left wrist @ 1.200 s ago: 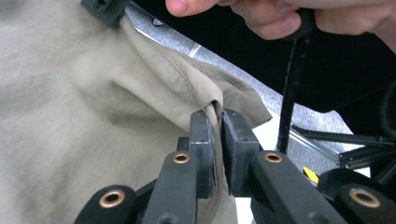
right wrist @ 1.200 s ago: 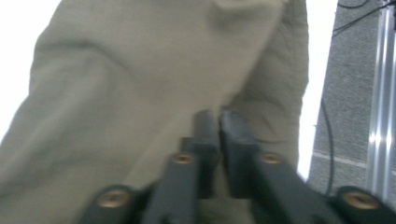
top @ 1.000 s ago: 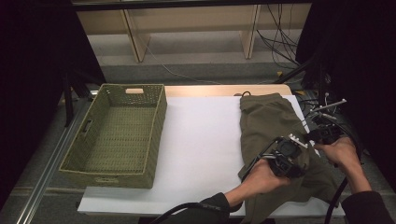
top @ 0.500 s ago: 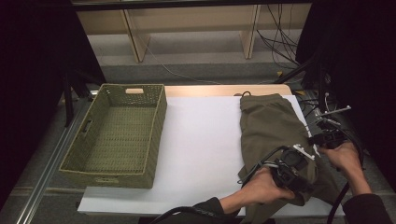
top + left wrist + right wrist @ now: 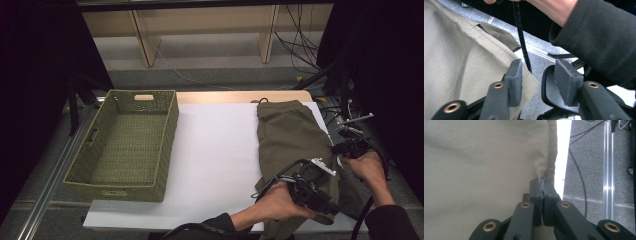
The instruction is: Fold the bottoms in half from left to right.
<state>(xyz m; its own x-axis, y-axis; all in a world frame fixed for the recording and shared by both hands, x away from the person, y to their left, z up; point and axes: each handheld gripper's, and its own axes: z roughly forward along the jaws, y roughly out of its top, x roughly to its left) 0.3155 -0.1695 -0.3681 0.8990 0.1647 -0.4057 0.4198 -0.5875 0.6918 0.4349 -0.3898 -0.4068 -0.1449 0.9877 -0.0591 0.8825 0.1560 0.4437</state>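
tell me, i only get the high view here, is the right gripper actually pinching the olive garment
Observer: Yes. In the right gripper view the right gripper is shut on a fold at the edge of the olive garment.
Operator: and the left one, gripping too
Observer: No. In the left gripper view the left gripper has just been opening; its pads stand apart at the cloth's edge, with no cloth pressed between them.
Operator: anything in its way
Observer: A black ribbed cable hangs just beyond its jaws.
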